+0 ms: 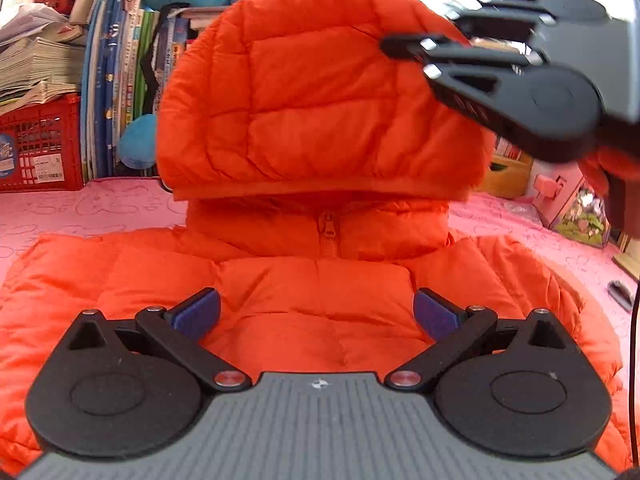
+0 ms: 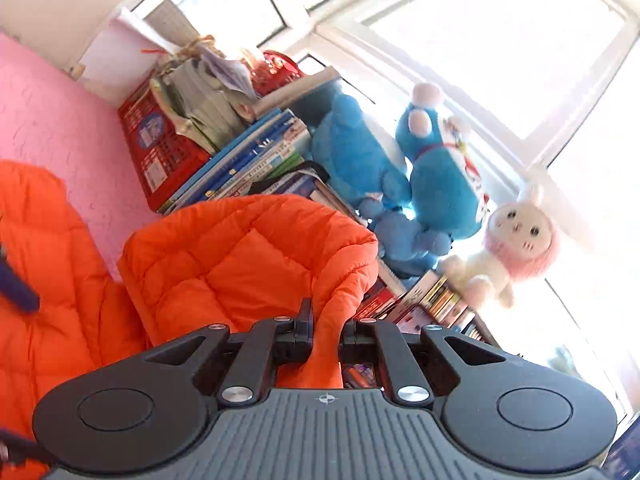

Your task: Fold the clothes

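An orange puffer jacket [image 1: 316, 308] lies zipped on a pink bedspread [image 1: 100, 208]. The left claw [image 1: 316, 312] hovers wide open over its chest. The right claw [image 2: 326, 328] pinches the raised hood [image 2: 256, 252].

jacket sleeves [image 1: 24, 300] cut off by frame edges; right gripper [image 1: 404, 46] blurred, fingertips perhaps in hood [image 1: 320, 92]

Black left gripper [image 1: 316, 312] with blue fingers [image 1: 198, 312], silver screws, ribbed grey body
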Tool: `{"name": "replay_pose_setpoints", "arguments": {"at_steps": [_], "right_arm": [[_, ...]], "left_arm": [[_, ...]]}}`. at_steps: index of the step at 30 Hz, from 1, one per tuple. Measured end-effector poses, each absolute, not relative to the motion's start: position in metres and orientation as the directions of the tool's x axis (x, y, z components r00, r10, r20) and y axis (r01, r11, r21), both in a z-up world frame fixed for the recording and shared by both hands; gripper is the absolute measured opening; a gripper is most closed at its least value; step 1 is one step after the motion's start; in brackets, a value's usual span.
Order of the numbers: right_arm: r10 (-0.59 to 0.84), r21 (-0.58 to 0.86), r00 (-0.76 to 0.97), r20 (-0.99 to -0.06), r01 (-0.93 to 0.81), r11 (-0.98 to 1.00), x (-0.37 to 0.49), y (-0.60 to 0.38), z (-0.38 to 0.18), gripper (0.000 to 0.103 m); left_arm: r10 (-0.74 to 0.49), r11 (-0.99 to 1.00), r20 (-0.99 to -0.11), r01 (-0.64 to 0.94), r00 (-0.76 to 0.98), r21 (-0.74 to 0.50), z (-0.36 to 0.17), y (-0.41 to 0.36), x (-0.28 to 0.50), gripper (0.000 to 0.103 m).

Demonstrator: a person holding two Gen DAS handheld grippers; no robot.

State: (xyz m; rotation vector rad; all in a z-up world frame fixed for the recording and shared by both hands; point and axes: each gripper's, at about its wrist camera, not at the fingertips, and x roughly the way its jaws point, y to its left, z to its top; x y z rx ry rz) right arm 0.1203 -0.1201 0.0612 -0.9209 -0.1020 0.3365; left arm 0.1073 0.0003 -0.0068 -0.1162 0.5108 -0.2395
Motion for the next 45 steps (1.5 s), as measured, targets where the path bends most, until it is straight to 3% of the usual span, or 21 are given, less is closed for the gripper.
{"name": "replay_pose_setpoints", "arguments": {"at_steps": [4, 10, 12, 16, 23, 24, 26, 29, 31, 33, 35, 39, 41, 45], "right_arm": [[0.351, -0.874, 0.936, -0.022, -0.189, 0.448, 0.075, -0.125, 0.027, 0.012], [0.395, -0.918, 0.918, -0.048, -0.196, 0.345, 0.024, -0.134, -0.008, 0.012], [0.406, -0.922, 0.912, -0.061, -0.207, 0.327, 0.012, -0.137, -0.015, 0.012], [0.420, -0.926, 0.903, -0.088, -0.229, 0.299, -0.005, -0.139, -0.026, 0.012], [0.417, -0.942, 0.902, -0.111, -0.230, 0.245, -0.022, -0.142, -0.043, 0.011], [0.411, -0.940, 0.904, -0.115, -0.233, 0.249, -0.024, -0.143, -0.045, 0.011], [0.389, -0.922, 0.911, -0.136, -0.260, 0.287, -0.026, -0.146, -0.045, 0.011], [0.344, -0.847, 0.918, -0.199, -0.337, 0.410, -0.024, -0.151, -0.036, 0.012], [0.318, -0.785, 0.916, -0.244, -0.379, 0.490, -0.023, -0.155, -0.030, 0.014], [0.301, -0.673, 0.906, -0.299, -0.423, 0.607, -0.020, -0.163, -0.019, 0.021], [0.303, -0.455, 0.880, -0.366, -0.453, 0.766, -0.014, -0.176, -0.001, 0.032], [0.478, 0.212, 0.764, -0.434, -0.429, 0.878, 0.007, -0.215, 0.013, 0.058], [0.561, 0.484, 0.721, -0.408, -0.350, 0.802, 0.017, -0.230, 0.015, 0.060], [0.624, 0.729, 0.712, -0.322, -0.233, 0.643, 0.030, -0.237, 0.002, 0.060]], "left_arm": [[-0.324, 0.918, -0.451, 0.162, 0.831, -0.361, 0.017, 0.056, 0.079, 0.103], [-0.671, 0.581, -0.292, 0.239, 0.681, -0.778, 0.036, 0.127, 0.068, 0.103], [-0.707, 0.511, -0.263, 0.217, 0.657, -0.832, 0.032, 0.131, 0.072, 0.103], [-0.682, 0.539, -0.326, 0.148, 0.655, -0.829, 0.026, 0.118, 0.093, 0.103], [-0.658, 0.468, -0.334, 0.020, 0.675, -0.883, 0.000, 0.102, 0.120, 0.103], [-0.634, 0.482, -0.343, 0.007, 0.693, -0.876, -0.001, 0.100, 0.121, 0.100], [-0.586, 0.537, -0.378, -0.007, 0.717, -0.844, 0.000, 0.094, 0.117, 0.072], [-0.533, 0.621, -0.423, 0.000, 0.732, -0.783, 0.002, 0.084, 0.107, 0.045], [-0.493, 0.686, -0.456, 0.009, 0.741, -0.727, 0.005, 0.075, 0.098, 0.042], [-0.461, 0.732, -0.473, 0.021, 0.750, -0.681, 0.007, 0.068, 0.090, 0.042], [-0.448, 0.751, -0.478, 0.028, 0.755, -0.660, 0.008, 0.062, 0.083, 0.042], [-0.435, 0.770, -0.484, 0.035, 0.760, -0.637, 0.012, 0.055, 0.076, 0.042], [-0.425, 0.781, -0.489, 0.035, 0.761, -0.624, 0.014, 0.051, 0.074, 0.042], [-0.422, 0.787, -0.489, 0.041, 0.764, -0.615, 0.016, 0.048, 0.071, 0.042]]}}
